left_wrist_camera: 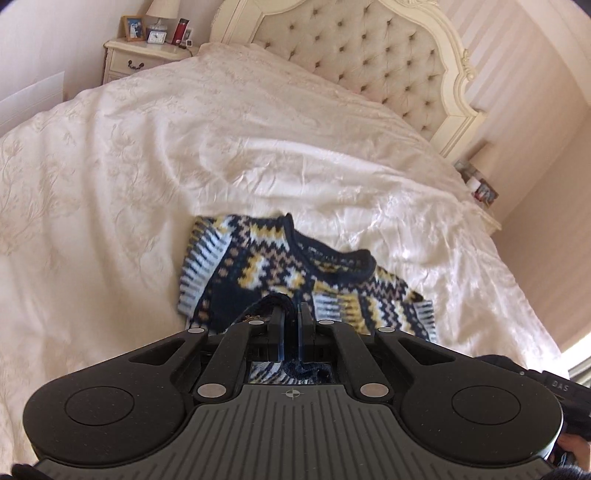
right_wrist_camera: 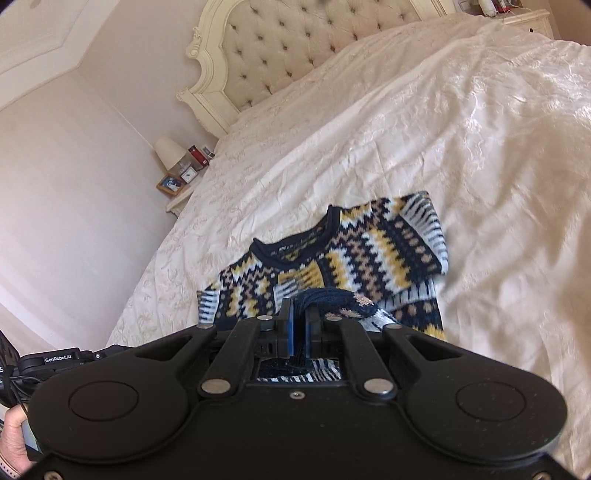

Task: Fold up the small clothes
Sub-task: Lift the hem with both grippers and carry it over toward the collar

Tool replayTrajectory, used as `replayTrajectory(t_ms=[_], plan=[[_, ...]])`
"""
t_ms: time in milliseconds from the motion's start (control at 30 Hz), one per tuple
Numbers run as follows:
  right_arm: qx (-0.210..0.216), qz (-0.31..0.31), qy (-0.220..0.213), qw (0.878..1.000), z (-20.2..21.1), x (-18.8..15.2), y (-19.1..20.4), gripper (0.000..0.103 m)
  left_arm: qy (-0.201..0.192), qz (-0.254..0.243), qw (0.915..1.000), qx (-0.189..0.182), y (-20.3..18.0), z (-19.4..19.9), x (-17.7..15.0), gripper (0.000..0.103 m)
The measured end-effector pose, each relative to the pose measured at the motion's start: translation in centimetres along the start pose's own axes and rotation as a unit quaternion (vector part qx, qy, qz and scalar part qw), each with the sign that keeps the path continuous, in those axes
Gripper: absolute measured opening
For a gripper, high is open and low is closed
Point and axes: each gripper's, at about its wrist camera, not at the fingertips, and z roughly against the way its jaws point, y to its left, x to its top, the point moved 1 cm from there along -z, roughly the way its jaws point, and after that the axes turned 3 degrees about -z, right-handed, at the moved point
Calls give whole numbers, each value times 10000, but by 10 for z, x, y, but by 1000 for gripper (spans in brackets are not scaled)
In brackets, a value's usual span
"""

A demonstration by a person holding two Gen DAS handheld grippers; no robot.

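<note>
— While the small patterned sweater [left_wrist_camera: 295, 273] lay on the bed [left_wrist_camera: 147, 177], where exactly was it?

— It sat on the cream bedspread near the foot end, neckline turned toward the tufted headboard [left_wrist_camera: 354, 40]. It was navy with yellow, tan and white zigzag bands, and its short sleeves were spread to either side.

— What was the left gripper [left_wrist_camera: 291, 317] doing?

— Its fingers [left_wrist_camera: 276, 325] were drawn almost together, pinching a dark navy fold of the sweater's near edge. A bit of striped knit showed behind them, under the gripper body.

— And the right gripper [right_wrist_camera: 298, 321]?

— Much the same. Its fingers [right_wrist_camera: 286, 325] were closed to a narrow gap around bunched navy ribbing, and that pinched edge was raised above the rest of the garment. More of the hem showed beneath the mechanism.

— So both held the sweater?

— Yes, each on the near edge, while the chest and collar stayed flat on the bedspread.

— Anything else in view?

— A nightstand [left_wrist_camera: 144, 55] stood beside the headboard with a lamp [right_wrist_camera: 170, 151], a framed photo [left_wrist_camera: 133, 27], a small clock [left_wrist_camera: 157, 36] and a red bottle [left_wrist_camera: 180, 31]. Part of a hand [right_wrist_camera: 14, 439] showed at the lower left edge of the right wrist view, and the frames were slightly blurred
</note>
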Motion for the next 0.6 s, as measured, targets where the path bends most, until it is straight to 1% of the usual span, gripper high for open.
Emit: replayTrajectory(t_ms=[133,267,400,600], plan=[[-109,-11,-137,9998,-38,30,2,11,-54,-154,9999,-39,-3,-34,35,6],[-289,-150,-210,9992,-77,55,-5,11,23,-217,9998,-45,-1,-72,59,6],[-494,-304,-156,9982,-116,73,-14,11,251,-104,9996,-7,10,-112,75,6],[-934,-381,175,9947,-178,83,-29,11,729,-119,9971,177,28,-172,83,6]])
